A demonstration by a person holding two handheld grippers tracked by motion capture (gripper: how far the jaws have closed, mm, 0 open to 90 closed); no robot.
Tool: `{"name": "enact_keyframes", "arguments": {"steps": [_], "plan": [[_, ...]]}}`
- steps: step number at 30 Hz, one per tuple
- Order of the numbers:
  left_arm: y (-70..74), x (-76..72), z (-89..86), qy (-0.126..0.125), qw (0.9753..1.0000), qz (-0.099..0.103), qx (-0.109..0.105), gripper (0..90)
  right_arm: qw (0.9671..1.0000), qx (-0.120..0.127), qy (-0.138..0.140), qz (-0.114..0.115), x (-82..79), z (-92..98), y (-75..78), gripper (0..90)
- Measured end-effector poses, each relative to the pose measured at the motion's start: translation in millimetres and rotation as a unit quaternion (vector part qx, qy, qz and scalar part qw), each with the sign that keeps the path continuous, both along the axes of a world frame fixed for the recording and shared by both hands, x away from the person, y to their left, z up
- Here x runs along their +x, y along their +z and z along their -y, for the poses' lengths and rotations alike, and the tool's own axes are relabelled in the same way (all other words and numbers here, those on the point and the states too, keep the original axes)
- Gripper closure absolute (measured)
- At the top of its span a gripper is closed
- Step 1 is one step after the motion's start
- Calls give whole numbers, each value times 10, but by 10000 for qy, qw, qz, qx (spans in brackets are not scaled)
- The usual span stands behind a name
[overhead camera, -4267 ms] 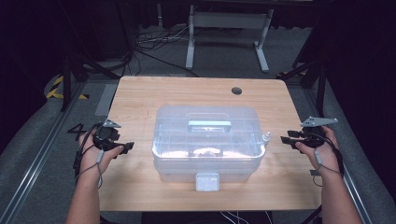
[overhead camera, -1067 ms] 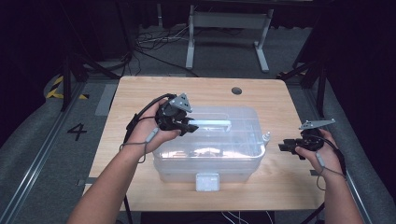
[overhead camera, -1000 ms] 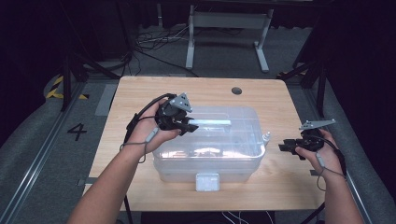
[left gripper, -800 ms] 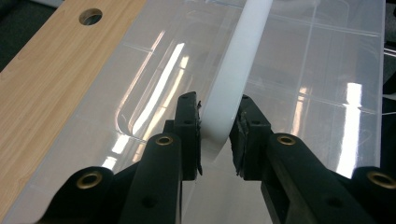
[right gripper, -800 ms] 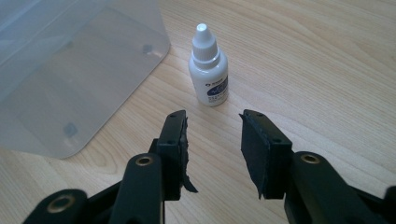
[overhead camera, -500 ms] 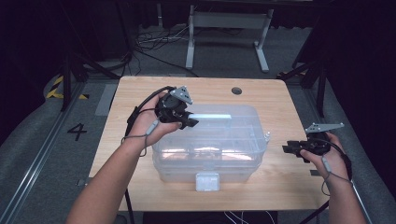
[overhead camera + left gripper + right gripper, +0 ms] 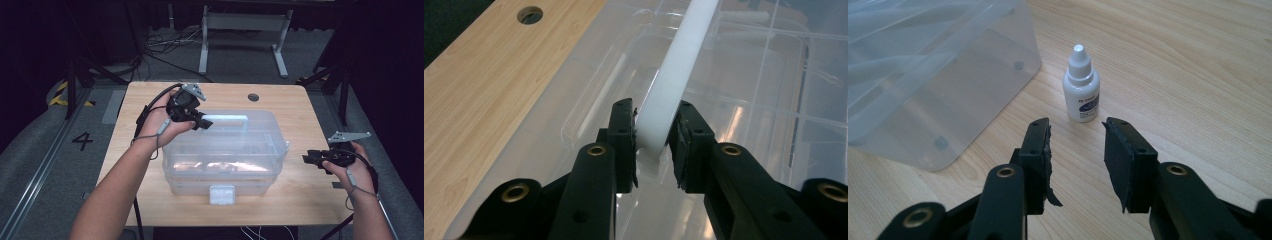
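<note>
A clear plastic storage box point(image 7: 225, 155) with a lid stands mid-table. My left gripper point(image 7: 201, 121) is shut on the left end of the box's white lid handle point(image 7: 227, 119). In the left gripper view the handle point(image 7: 674, 75) runs up from between the jaws of that gripper point(image 7: 655, 135), raised off the lid. My right gripper point(image 7: 310, 159) is open, low over the table to the right of the box. A small white dropper bottle point(image 7: 1081, 92) stands upright just beyond the fingertips of the right gripper point(image 7: 1077, 135), beside the box corner point(image 7: 938, 75). From above, the bottle point(image 7: 287, 146) is tiny.
The wooden table point(image 7: 300, 210) has a round cable hole point(image 7: 253, 97) at its back edge. A white latch point(image 7: 222, 194) sits on the box's front. Beyond the table are dark floor, cables and a metal stand point(image 7: 242, 22).
The left gripper, shut on the handle, has moved up and toward the back, and the handle has swung up with it. The right gripper has drifted slightly right, toward the person.
</note>
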State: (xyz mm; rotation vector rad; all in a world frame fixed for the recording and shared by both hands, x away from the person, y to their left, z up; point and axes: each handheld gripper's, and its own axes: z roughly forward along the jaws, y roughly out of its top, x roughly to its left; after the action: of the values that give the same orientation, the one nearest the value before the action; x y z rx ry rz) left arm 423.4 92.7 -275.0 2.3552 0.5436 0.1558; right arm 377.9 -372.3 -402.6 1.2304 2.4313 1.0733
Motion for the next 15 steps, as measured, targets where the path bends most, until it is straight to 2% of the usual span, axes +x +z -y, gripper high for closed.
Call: {"name": "enact_keyframes", "arguments": {"steps": [12, 15], "plan": [[83, 134, 10, 130, 9999, -52, 25, 725, 9999, 28, 95, 111, -38, -44, 54, 637], [96, 175, 7, 155, 9998, -97, -1, 725, 9996, 25, 165, 220, -44, -43, 67, 637]]}}
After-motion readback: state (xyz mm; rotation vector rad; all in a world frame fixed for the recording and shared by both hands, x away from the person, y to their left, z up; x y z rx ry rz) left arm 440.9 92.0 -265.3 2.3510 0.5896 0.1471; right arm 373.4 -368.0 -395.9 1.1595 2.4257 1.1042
